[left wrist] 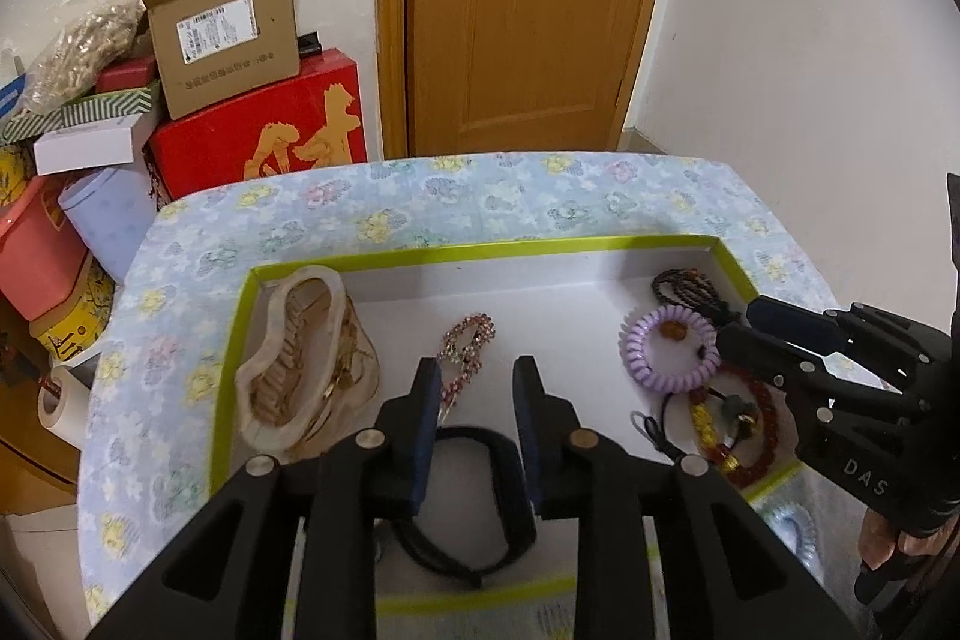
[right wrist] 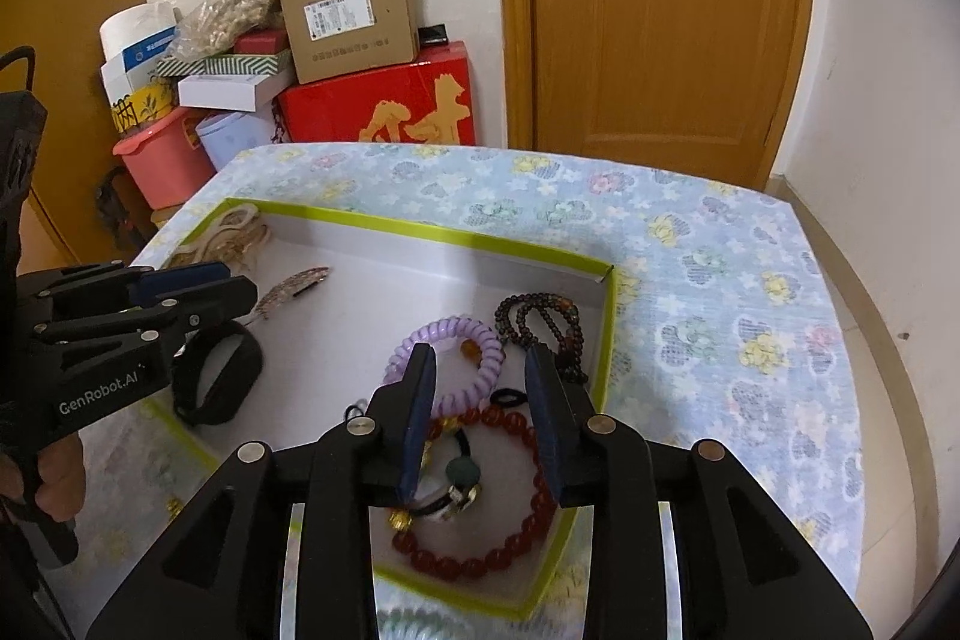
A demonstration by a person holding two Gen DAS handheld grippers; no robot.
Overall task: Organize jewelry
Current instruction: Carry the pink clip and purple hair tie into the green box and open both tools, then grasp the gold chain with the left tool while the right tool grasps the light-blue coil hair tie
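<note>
Inside a shallow white box with a lime-green rim (left wrist: 480, 253) on the table (left wrist: 420, 196), all the jewelry lies spread out. Left tongs (left wrist: 477, 400) hang low over the near middle of the box, jaws parted wide and holding nothing. Between and under their fingers lies a black band (left wrist: 480, 496), curled into a loop, and just past the fingertips a pink rhinestone hair clip (left wrist: 465, 346) points away. To the left of these tongs a large cream, shell-toned claw clip (left wrist: 306, 358) rests against the box's left wall.

Right tongs (right wrist: 480, 388) hover above the box's right end, also spread wide and empty. Beneath them sits a red bead bracelet (right wrist: 480, 550), a round loop of glossy beads, with a small tangle of black cord, a dark green bead and gold charms (right wrist: 456, 484) inside it. Just beyond the fingertips lies a lilac coil hair tie (right wrist: 447, 340), touching an amber bead, and past that a dark brown beaded string (right wrist: 540, 322) is heaped in the far right corner.

A floral cloth in pale blue covers the table. Outside the near edge of the box another pale coil tie (left wrist: 792, 532) rests on the cloth.
</note>
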